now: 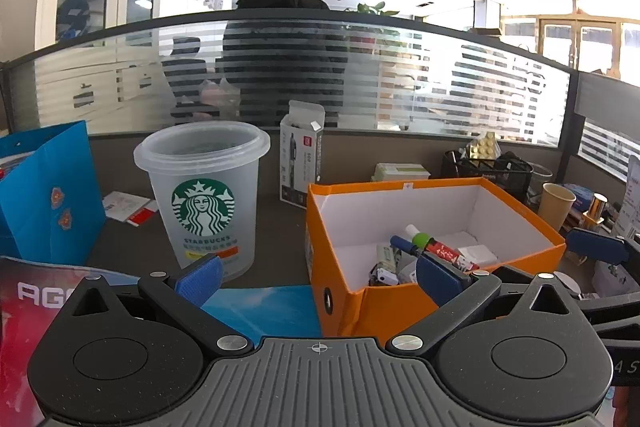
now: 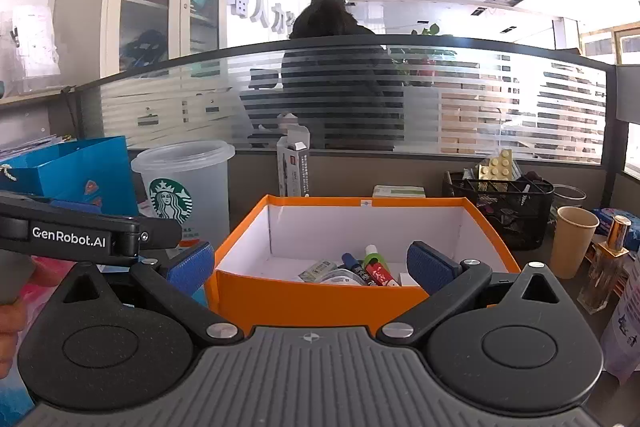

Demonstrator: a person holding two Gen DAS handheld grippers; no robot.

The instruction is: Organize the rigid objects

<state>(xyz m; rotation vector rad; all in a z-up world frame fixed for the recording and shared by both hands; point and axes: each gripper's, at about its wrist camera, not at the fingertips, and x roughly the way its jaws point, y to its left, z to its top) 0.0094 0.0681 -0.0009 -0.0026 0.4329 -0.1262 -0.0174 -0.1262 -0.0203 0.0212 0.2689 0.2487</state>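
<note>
— Office desk against a striped glass partition [image 1: 400,83]: from the left wrist, what do you have in front of you?

— Your left gripper [image 1: 318,277] is spread wide and holds nothing. Just ahead and to its left stands a clear plastic cup [image 1: 204,199]; to its right sits the orange box [image 1: 436,239], already holding markers [image 1: 408,247] and other small items. A blue paper bag [image 1: 48,195] stands at far left.

— And from the right wrist?

— Your right gripper [image 2: 310,267] is also released and empty, centred on the box's near wall [image 2: 320,301]. The left tool's black arm [image 2: 80,235] lies close beside your left finger. A paper cup [image 2: 574,241], a black mesh basket [image 2: 500,207] and a glass bottle [image 2: 606,267] stand off to the right.

— What could go wrong?

— I'd judge the two tools are crowded; reaching together, you could knock them. The light cup would likely tip if your open finger brushes it, and pressing the box's near wall could shove the whole box back.
</note>
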